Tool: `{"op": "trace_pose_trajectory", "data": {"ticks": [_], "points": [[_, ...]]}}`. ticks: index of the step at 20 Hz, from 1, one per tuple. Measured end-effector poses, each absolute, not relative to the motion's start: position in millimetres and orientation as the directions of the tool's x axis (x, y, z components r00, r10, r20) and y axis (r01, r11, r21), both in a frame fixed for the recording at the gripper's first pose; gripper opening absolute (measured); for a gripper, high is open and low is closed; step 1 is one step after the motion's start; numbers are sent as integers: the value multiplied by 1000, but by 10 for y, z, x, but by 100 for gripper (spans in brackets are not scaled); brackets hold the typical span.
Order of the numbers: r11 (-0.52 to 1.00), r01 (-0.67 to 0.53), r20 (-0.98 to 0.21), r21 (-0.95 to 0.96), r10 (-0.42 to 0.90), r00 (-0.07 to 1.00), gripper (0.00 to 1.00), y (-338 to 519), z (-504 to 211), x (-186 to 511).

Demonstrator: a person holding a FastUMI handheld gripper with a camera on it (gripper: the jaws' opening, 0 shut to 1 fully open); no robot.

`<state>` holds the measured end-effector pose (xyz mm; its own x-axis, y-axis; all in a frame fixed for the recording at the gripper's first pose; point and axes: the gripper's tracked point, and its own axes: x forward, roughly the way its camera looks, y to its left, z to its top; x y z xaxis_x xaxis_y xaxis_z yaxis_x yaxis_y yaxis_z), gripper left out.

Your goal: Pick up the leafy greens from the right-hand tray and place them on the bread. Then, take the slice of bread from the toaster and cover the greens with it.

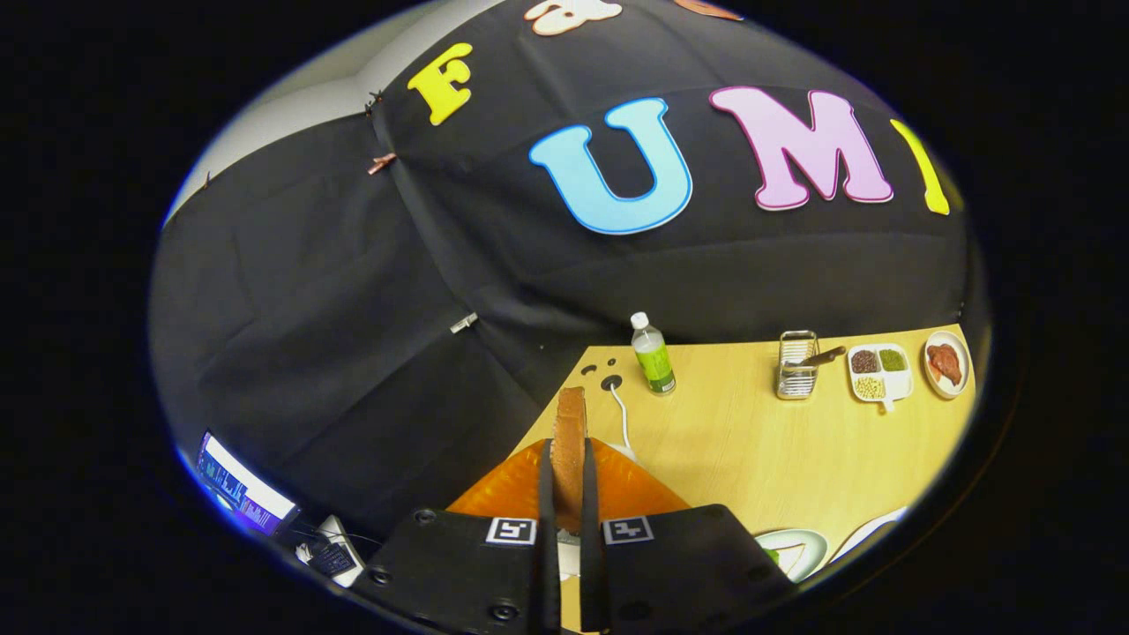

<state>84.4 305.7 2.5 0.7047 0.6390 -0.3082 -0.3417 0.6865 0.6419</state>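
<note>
Brown and toasty, the slice of bread (569, 441) stands on its edge between the two fingers of the gripper (569, 494). Both fingers press on its flat sides, so the gripper is clamped on the slice. Just under it sits the orange rounded toaster (494, 489), and the slice looks lifted up out of it.

I think this is the second part of the job: the top slice is in hand. The next move calls for carrying it over to the greens and laying it flat on them.

Down beside the fingers, a white plate (798, 551) with something green in it peeks out. I cannot tell if the greens already lie on bread there.

Farther off on the light wooden table (750, 441) stands a clear bottle with a green label (654, 354). Near it is a shiny wire rack (796, 366) with a brown-handled tool in it. Next comes a white divided tray (879, 375) holding brown, green and pale bits in separate parts. Last is a small round dish (946, 363) with a reddish-brown piece.
</note>
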Motion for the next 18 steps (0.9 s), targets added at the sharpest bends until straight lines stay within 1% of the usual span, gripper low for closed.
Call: {"op": "trace_pose_trajectory", "data": {"ticks": [4, 8, 10, 13, 18], "points": [[716, -305, -332, 628, 601, 727, 13, 2515, -115, 617], [755, -193, -397, 626, 522, 755, 13, 2006, -598, 419], [766, -129, -441, 629, 489, 753, 13, 1851, -934, 305], [779, -68, -505, 623, 467, 726, 13, 1761, -1443, 106], [759, -35, -533, 650, 488, 692, 13, 1950, -1978, -113]]}}
